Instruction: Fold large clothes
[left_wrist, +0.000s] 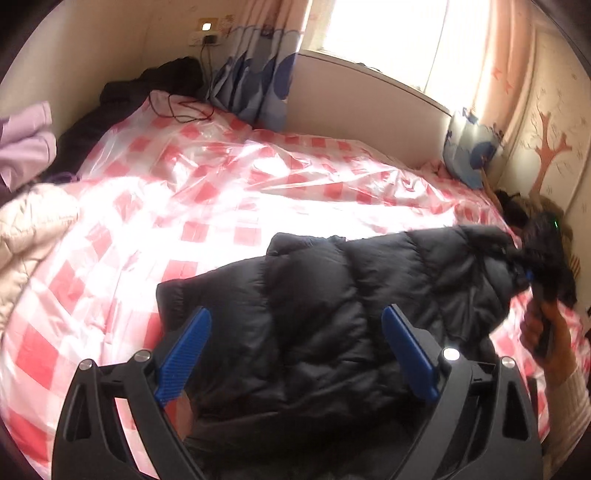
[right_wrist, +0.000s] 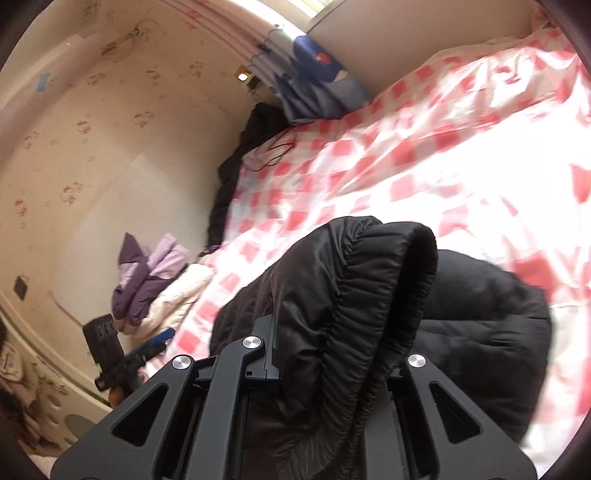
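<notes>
- Black puffer jacket (left_wrist: 332, 314): lies on bed w/ red-white check plastic sheet (left_wrist: 184, 206), near-side edge.
- Left gripper (left_wrist: 295, 354): blue fingers (left_wrist: 184, 354) spread wide over jacket body; nothing pinched.
- Right gripper (right_wrist: 332, 354): clamped narrow on jacket's ribbed elastic cuff (right_wrist: 373, 295); cuff drapes over the tongs, hiding the pads.
- Cream & purple garments (right_wrist: 155, 291) piled at far bed edge.

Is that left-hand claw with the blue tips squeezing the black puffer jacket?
No: the left gripper stands wide open, its blue fingers apart above the black puffer jacket, not pinching it.
</notes>
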